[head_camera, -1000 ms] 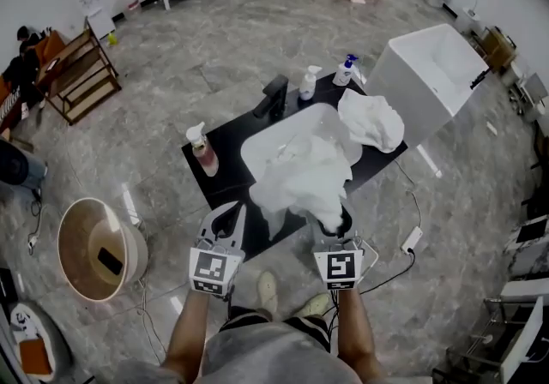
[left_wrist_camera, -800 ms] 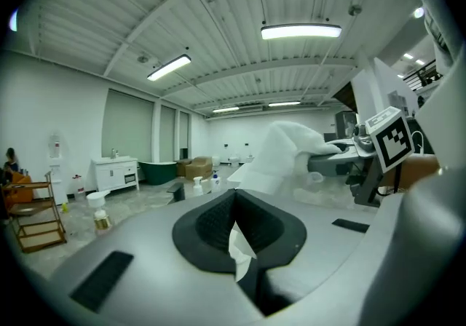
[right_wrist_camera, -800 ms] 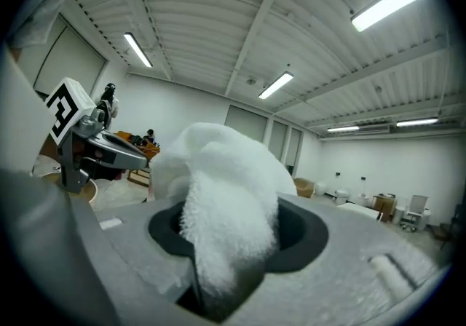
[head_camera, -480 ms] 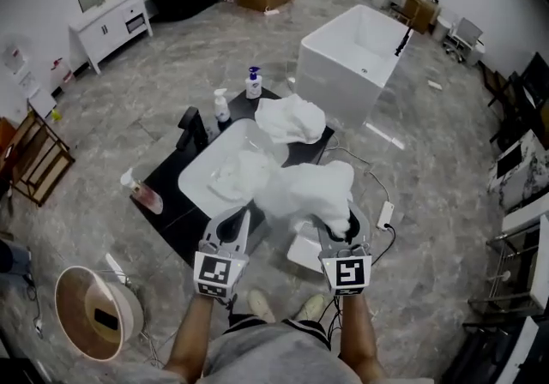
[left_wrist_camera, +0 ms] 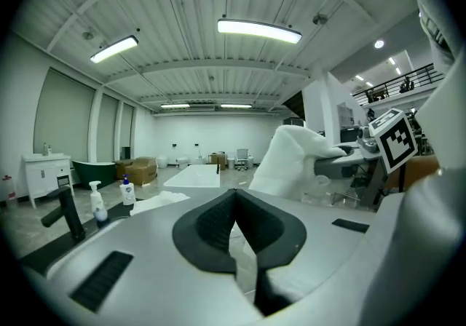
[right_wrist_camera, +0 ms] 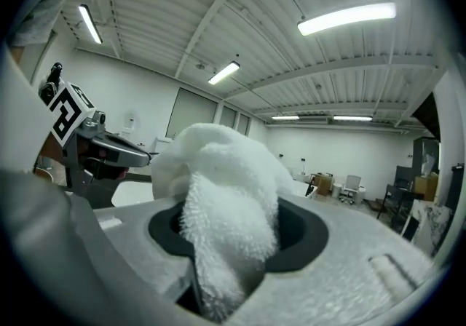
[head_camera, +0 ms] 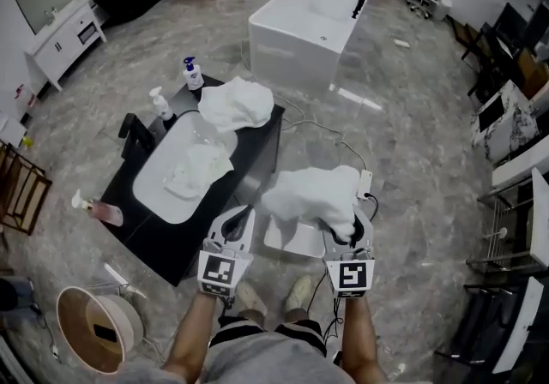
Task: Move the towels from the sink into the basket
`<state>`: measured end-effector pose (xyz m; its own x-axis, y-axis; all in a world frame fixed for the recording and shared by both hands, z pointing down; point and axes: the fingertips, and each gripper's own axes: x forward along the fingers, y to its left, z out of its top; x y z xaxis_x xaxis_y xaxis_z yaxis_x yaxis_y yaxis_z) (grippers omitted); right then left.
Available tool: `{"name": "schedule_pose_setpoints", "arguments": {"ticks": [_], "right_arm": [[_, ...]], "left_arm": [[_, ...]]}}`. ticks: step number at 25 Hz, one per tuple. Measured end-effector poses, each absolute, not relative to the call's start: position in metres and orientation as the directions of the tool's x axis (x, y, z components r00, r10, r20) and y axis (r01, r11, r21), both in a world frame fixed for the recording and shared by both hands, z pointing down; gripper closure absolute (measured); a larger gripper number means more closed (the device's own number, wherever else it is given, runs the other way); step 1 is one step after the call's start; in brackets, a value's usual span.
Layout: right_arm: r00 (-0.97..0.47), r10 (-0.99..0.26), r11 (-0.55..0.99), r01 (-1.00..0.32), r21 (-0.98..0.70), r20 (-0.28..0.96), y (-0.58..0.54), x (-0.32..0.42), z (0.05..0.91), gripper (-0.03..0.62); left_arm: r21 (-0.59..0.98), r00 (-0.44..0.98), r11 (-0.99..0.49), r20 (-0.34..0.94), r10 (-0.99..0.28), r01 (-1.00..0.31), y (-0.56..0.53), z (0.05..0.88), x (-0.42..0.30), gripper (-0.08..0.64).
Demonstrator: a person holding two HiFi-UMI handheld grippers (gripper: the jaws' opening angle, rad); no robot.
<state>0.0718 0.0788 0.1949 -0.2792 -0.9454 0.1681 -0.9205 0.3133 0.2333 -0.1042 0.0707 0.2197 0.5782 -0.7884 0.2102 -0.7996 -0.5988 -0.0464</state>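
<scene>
While my right gripper's (right_wrist_camera: 233, 244) jaws are clamped on a bunched white towel (right_wrist_camera: 226, 186), my left gripper's (left_wrist_camera: 237, 233) jaws sit together with nothing between them. That towel hangs over the white basket (head_camera: 290, 243) on the floor (head_camera: 412, 159) just ahead of me. Further left, a second towel (head_camera: 193, 172) lies in the sink (head_camera: 153, 195) and a third towel (head_camera: 236, 104) rests on the black table (head_camera: 257, 147) beside it.
</scene>
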Motion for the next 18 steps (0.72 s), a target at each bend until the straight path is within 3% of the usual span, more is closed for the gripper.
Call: {"name": "schedule_pose_setpoints", "arguments": {"ticks": [7, 18], "right_arm": [[-0.264, -0.919, 0.325, -0.927, 0.185, 0.292, 0.062, 0.123, 0.306, 0.377], [-0.285, -0.847, 0.373, -0.920, 0.120, 0.448, 0.047, 0.154, 0.536, 0.377]], "left_arm": [[-0.016, 0.589, -0.619, 0.290, -0.754, -0.785, 0.048, 0.307, -0.054, 0.551], [0.070, 0.582, -0.617, 0.427, -0.692, -0.784, 0.028, 0.513, -0.014, 0.551]]}}
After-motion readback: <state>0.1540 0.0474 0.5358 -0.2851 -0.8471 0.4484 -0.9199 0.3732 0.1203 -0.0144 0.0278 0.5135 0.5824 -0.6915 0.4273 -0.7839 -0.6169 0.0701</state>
